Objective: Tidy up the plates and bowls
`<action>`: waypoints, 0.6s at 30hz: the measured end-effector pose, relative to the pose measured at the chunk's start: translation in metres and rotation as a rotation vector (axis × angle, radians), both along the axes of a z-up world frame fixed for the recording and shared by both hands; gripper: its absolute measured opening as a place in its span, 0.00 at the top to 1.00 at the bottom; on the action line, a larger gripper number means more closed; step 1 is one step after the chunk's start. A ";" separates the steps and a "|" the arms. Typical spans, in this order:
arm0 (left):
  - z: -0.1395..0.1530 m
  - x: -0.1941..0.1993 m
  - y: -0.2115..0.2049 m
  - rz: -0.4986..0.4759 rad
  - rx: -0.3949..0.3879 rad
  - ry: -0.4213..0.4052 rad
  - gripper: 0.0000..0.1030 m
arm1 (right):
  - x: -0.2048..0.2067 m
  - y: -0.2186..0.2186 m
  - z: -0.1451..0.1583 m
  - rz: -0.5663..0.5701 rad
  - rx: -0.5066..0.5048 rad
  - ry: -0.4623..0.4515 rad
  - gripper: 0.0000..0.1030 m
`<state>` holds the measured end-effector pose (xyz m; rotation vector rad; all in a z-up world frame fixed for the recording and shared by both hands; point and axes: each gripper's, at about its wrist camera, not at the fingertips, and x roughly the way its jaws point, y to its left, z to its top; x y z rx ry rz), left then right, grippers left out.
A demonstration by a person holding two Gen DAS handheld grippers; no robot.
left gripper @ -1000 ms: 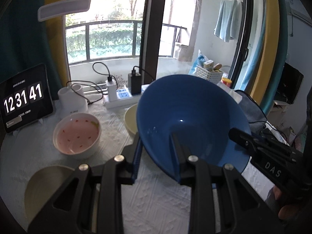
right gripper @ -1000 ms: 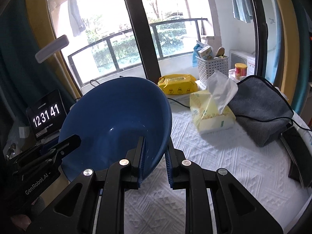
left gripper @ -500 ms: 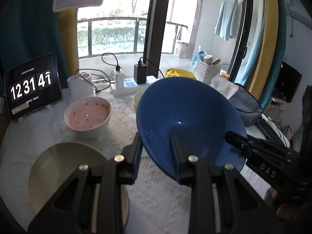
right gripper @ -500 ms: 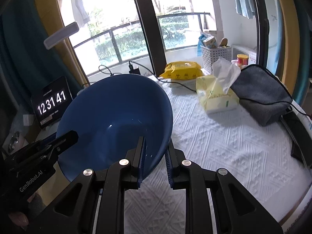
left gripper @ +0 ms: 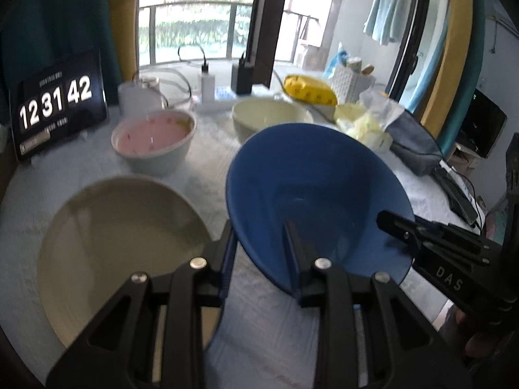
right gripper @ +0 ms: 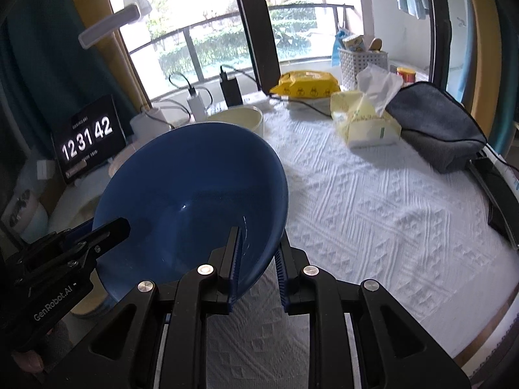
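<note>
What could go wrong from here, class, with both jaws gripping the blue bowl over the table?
1. The blue bowl is tilted and pinched only at its rim by the left gripper and right gripper; it might slip if they pull apart.
2. Lowered carelessly, it could knock the beige plate or the pink bowl nearby.

We lose the cream plate's (left gripper: 116, 246) near edge behind the left claw (left gripper: 259, 256); the pink bowl (left gripper: 154, 136) (motion-blurred) hides behind the blue bowl (right gripper: 191, 207) in the right view.
</note>
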<state>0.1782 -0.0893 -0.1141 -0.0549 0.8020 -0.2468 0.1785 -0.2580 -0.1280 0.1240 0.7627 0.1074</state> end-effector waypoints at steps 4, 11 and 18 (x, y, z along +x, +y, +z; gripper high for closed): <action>-0.002 -0.002 0.001 -0.012 0.014 0.008 0.71 | 0.002 0.000 -0.006 0.001 0.004 0.017 0.79; 0.002 -0.005 0.007 -0.012 0.026 0.008 0.70 | 0.006 0.001 -0.002 0.009 0.013 0.024 0.76; 0.016 -0.008 0.016 0.002 0.041 -0.032 0.68 | 0.010 -0.002 0.005 0.012 0.007 0.014 0.69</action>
